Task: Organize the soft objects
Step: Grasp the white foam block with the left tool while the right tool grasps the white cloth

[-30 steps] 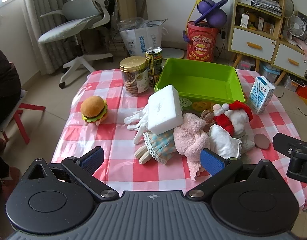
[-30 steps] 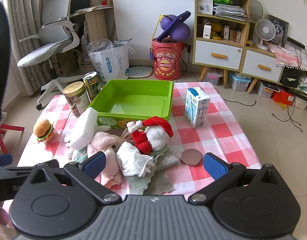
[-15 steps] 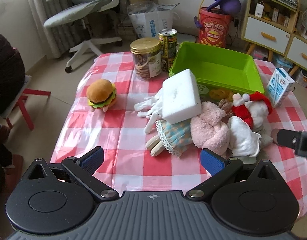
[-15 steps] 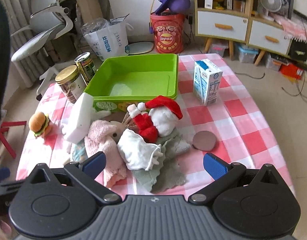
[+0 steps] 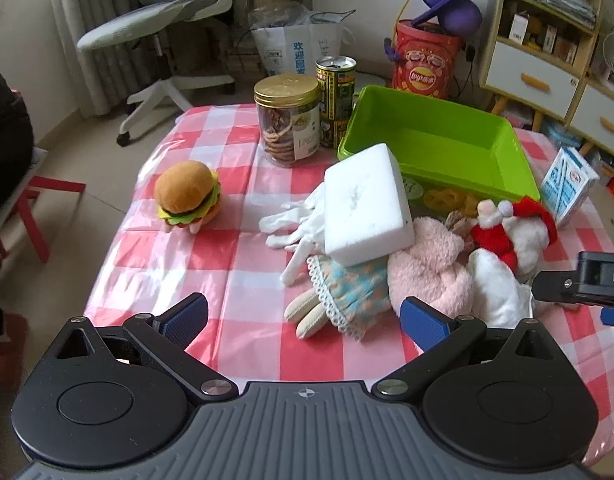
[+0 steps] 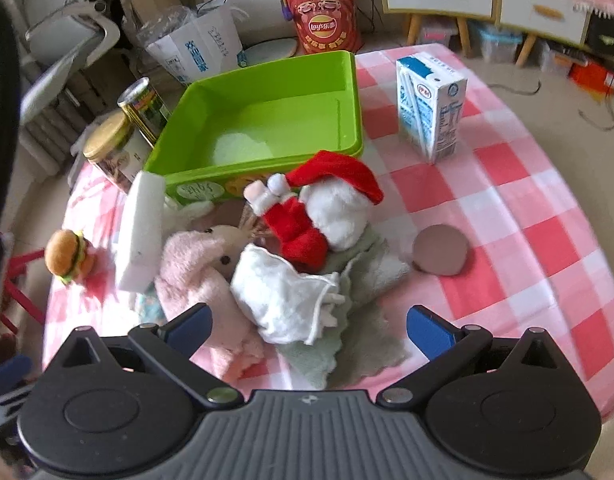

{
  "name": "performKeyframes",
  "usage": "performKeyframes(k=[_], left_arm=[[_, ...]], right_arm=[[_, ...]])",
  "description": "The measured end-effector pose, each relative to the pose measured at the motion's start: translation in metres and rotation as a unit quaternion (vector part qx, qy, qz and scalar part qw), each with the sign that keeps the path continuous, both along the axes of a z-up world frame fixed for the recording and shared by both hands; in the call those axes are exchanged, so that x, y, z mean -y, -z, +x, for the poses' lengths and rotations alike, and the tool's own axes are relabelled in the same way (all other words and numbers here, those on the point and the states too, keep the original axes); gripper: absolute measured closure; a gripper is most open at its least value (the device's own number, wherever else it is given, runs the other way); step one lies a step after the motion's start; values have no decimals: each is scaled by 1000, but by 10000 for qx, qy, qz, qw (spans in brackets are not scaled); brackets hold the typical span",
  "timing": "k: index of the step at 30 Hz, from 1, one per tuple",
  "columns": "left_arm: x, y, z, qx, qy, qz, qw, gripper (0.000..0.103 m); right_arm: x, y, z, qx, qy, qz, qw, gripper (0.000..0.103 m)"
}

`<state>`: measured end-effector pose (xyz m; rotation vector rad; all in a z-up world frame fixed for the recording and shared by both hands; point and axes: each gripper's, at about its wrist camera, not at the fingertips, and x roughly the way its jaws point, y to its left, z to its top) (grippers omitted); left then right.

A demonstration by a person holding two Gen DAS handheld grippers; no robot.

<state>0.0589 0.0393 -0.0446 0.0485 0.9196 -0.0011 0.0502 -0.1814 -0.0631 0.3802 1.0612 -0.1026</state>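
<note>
A pile of soft things lies in front of an empty green bin (image 5: 439,148) (image 6: 267,120): a white sponge block (image 5: 367,204) (image 6: 141,228), white gloves (image 5: 295,220), a doll in a blue dress (image 5: 347,292), a pink plush (image 5: 427,272) (image 6: 195,268), a Santa plush (image 5: 511,228) (image 6: 327,208), a white cloth (image 6: 287,300) and a grey-green towel (image 6: 347,344). A burger plush (image 5: 189,192) (image 6: 67,254) sits apart at the left. My left gripper (image 5: 303,320) is open over the near table edge. My right gripper (image 6: 309,326) is open, just above the white cloth.
A biscuit jar (image 5: 287,120) and a can (image 5: 335,100) stand left of the bin. A milk carton (image 6: 431,108) stands at the right, a brown disc (image 6: 441,250) lies near the pile. Beyond the checked table are a chair (image 5: 159,20), a bag and drawers.
Both grippers have moved forward and tilted down toward the pile. The right gripper has come closer to the white cloth and towel. Both stay open.
</note>
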Motion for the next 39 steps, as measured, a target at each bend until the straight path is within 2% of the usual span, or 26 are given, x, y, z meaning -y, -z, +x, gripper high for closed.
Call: performKeyframes(k=[2,3,4,7,10,13,15,19,23,25,29,33,36,39], left_arm=[[-2,-3,4,112,37,-189,9998,5],[-3,-4,7,163,72,-257,9995,5],[-3,-4,9,188,121,-314,9993,5],[-3,-1,16,192,264,-473,9983,5],[-6,6,29,74,318,-676,9972,5],[-17,11,39,134,239,-1078,9938,6],[-23,17,45,213,187,-1372,9901,6],[-29,33,59,76,148,-1978,9801,14],[-29,43,69,55,206,-2314,9726,16],[-28,47,73,53,138,-2325,9725,16],[-29,53,79,-18,89,-2436,9698,19],[-26,58,82,-72,94,-2416,9703,29],[-27,61,82,-133,52,-2565,9664,34],[-28,60,80,-69,26,-2538,9672,35]], right_arm=[[0,3,7,225,-88,182,9995,29],[0,9,13,54,-85,233,9997,33],[1,14,18,-131,-33,308,9994,42],[0,20,21,-114,-95,613,9980,43],[0,28,25,-107,-109,598,9981,45],[8,34,28,-54,-59,983,9951,58],[13,36,29,102,-85,1262,9919,60],[16,51,36,60,-90,1569,9876,76],[18,56,42,115,-178,1563,9875,82],[20,60,45,68,-150,1514,9883,86],[20,65,51,-17,-148,1454,9893,87],[15,68,55,-58,-238,1297,9912,88],[9,70,56,-97,-300,1138,9930,88],[3,70,55,-101,-395,929,9948,95]])
